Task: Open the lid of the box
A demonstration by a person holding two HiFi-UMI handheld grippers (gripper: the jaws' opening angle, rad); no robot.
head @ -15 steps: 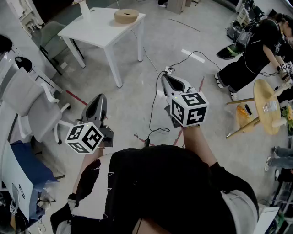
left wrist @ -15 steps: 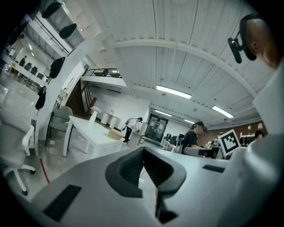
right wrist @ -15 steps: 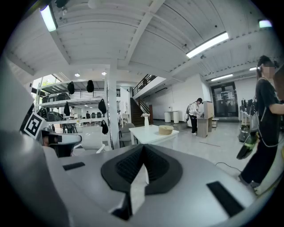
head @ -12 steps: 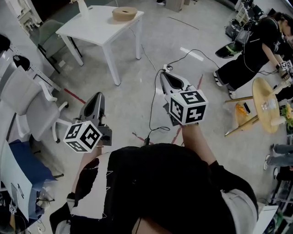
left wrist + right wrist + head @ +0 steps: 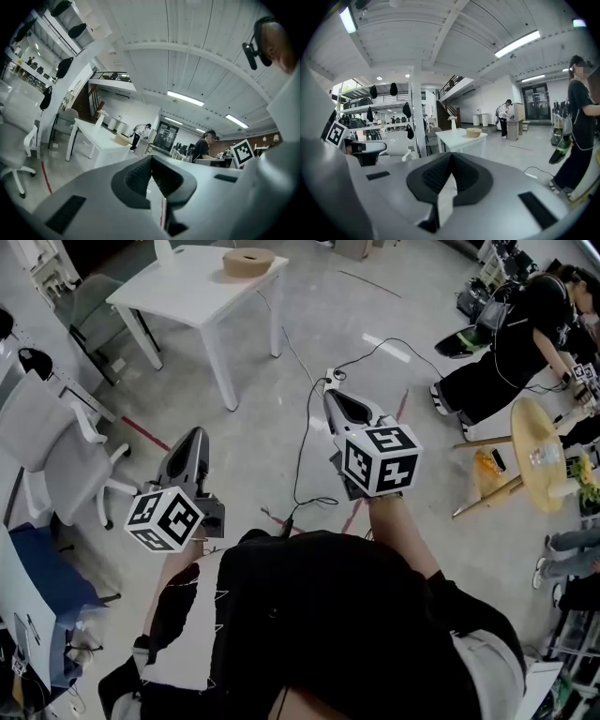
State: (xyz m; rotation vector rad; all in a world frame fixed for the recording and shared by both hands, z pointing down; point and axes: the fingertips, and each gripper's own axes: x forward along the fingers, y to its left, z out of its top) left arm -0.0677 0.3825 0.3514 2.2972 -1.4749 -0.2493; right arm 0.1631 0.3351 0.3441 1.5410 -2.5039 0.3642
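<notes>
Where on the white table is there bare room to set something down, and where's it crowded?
The white table is bare from the round box at its right end and the white bottle at its far edge to its near edges. Crowded: the floor on the right, with a cable, a round wooden table and a person.

Person in a black top [image 5: 328, 615], carrying two grey handheld grippers.
The left gripper [image 5: 193, 437] and right gripper [image 5: 336, 399] have tapered grey shells, dark ribbed pads [image 5: 436, 176] and white cubes [image 5: 379, 458] with black square markers; a white panel [image 5: 183, 652] with dark stitches marks the left sleeve.
</notes>
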